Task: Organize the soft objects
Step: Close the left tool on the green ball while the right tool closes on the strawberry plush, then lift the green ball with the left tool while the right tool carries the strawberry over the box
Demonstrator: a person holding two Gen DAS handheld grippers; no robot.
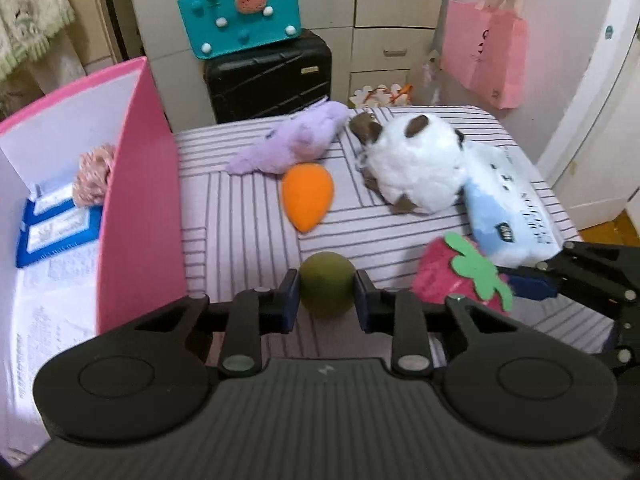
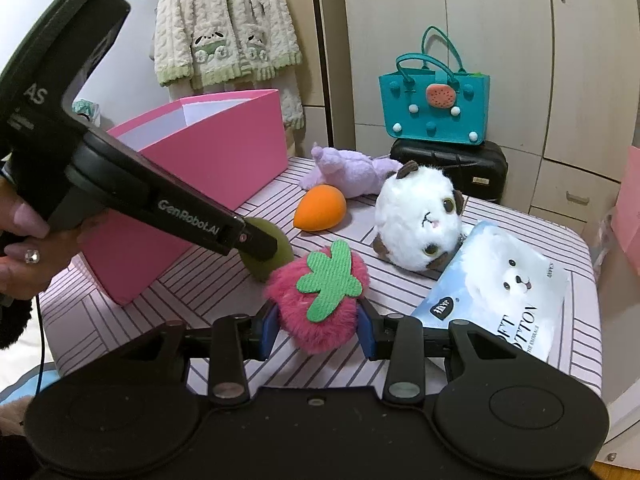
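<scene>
On a striped table top (image 2: 224, 280), beside an open pink box (image 2: 208, 184): olive-green soft ball (image 1: 327, 284) pinched between the pads of the left gripper (image 1: 327, 296), jaws narrowed to the ball's width; ball half hidden behind that gripper's finger in the right wrist view. Just to its right, furry pink strawberry (image 2: 320, 312) with green felt leaf, clamped in the right gripper (image 2: 318, 332), jaws partly closed on its sides, lower end sunk out of sight between the fingers; in the left wrist view only the berry's upper half clear, right gripper cut off at the frame edge. Farther back on the table: orange egg-shaped sponge (image 1: 307, 196), lilac plush (image 1: 292, 144) touching it, face turned away and form hard to read; white round plush with brown ears (image 2: 420, 220) leaning on a pale blue tissue pack (image 2: 500, 292), lettering partly cut off. Inside the box, a pinkish woolly item (image 1: 93, 178) mostly screened by the near wall, blue-framed print on the floor of it unreadable. Behind, teal bag (image 1: 240, 12) on a black suitcase (image 1: 272, 76). Fingers of a person's hand (image 2: 20, 236) at the left edge, remainder out of frame.
</scene>
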